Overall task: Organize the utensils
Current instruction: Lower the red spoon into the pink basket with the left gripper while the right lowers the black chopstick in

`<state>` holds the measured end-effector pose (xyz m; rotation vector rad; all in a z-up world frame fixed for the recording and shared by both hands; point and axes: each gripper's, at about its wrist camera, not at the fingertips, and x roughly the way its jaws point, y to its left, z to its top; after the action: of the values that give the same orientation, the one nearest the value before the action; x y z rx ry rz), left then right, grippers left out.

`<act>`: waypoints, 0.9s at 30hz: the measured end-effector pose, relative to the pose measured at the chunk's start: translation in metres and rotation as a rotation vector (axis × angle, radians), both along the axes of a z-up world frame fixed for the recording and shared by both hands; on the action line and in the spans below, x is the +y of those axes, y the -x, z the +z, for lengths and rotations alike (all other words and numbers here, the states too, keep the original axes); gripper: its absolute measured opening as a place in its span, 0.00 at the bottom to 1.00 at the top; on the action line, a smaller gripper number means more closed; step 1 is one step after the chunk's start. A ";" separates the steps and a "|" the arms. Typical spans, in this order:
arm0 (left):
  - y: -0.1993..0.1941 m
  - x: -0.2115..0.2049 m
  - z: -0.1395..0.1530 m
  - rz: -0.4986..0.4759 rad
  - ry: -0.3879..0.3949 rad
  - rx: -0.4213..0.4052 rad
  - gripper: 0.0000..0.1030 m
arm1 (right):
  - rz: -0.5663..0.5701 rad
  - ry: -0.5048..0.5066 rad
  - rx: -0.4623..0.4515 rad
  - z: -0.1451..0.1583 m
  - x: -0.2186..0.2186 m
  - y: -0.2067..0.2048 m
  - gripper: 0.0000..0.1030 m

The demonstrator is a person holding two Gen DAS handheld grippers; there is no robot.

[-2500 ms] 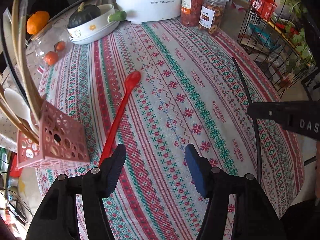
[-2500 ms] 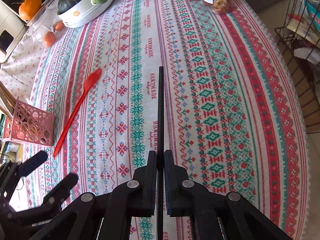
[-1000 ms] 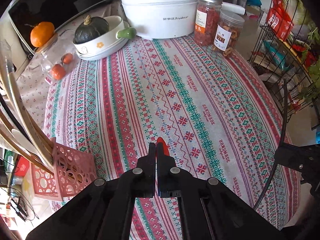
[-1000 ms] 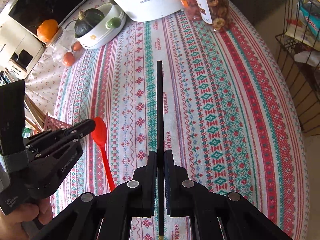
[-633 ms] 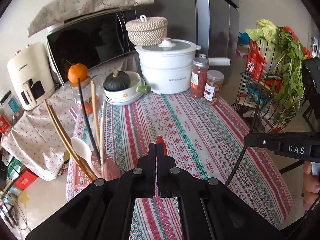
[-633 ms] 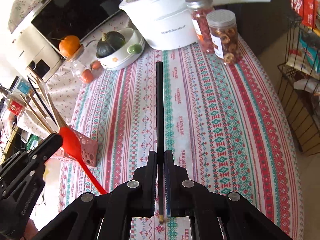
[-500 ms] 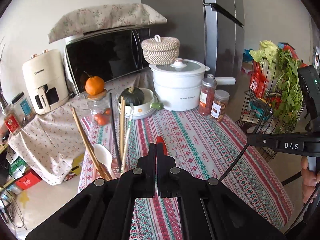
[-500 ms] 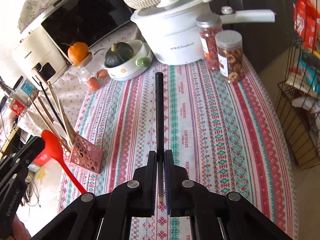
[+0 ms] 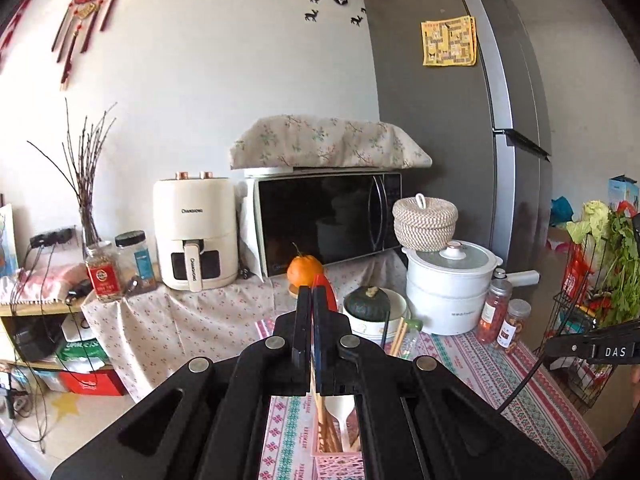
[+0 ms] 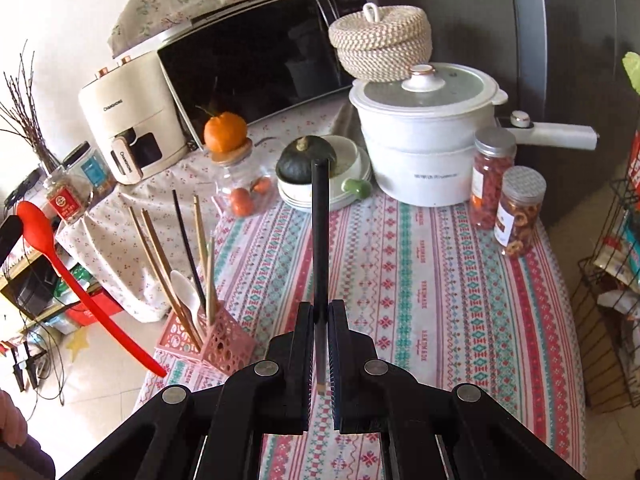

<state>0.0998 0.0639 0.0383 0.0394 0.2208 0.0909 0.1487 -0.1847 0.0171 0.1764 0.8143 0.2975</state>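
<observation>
Red silicone spoon (image 10: 36, 222) has been lifted off the counter (image 10: 440, 280), pinched in the left hand-held gripper (image 9: 311, 300) above the pink utensil holder (image 10: 218, 344); black chopstick (image 10: 320, 240) is clamped by the right hand-held gripper (image 10: 320, 320). Both look ready for dropping in.

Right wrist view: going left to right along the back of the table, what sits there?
Orange on jar → dark squash in bowl → white pot → red-filled jar → ring-snack jar.
</observation>
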 end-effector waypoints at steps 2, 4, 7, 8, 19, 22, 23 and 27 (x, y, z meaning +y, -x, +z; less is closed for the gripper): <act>-0.003 0.005 -0.004 0.034 -0.030 -0.040 0.00 | 0.009 -0.005 -0.001 0.001 0.008 -0.001 0.04; -0.010 0.008 -0.011 0.046 -0.042 -0.040 0.00 | 0.016 -0.007 0.000 0.000 0.015 -0.002 0.04; -0.024 0.007 -0.026 0.053 -0.065 -0.025 0.00 | 0.028 -0.012 0.003 -0.001 0.024 -0.003 0.04; -0.029 0.006 -0.032 0.051 -0.076 -0.018 0.00 | 0.032 -0.012 0.003 -0.001 0.027 -0.003 0.04; -0.070 0.002 -0.081 0.044 -0.116 0.123 0.00 | 0.063 -0.011 0.003 -0.002 0.046 -0.001 0.04; -0.078 0.005 -0.088 0.007 -0.070 0.187 0.00 | 0.067 -0.016 -0.003 0.000 0.048 0.000 0.04; -0.080 0.008 -0.089 -0.008 -0.042 0.207 0.02 | 0.069 -0.018 -0.006 0.002 0.048 0.000 0.04; -0.085 0.023 -0.090 -0.020 0.103 0.295 0.03 | 0.075 -0.035 -0.024 0.010 0.052 0.003 0.04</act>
<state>0.1847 0.0865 -0.0521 -0.0475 0.5198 0.0529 0.1461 -0.1329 0.0273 0.1747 0.7935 0.3836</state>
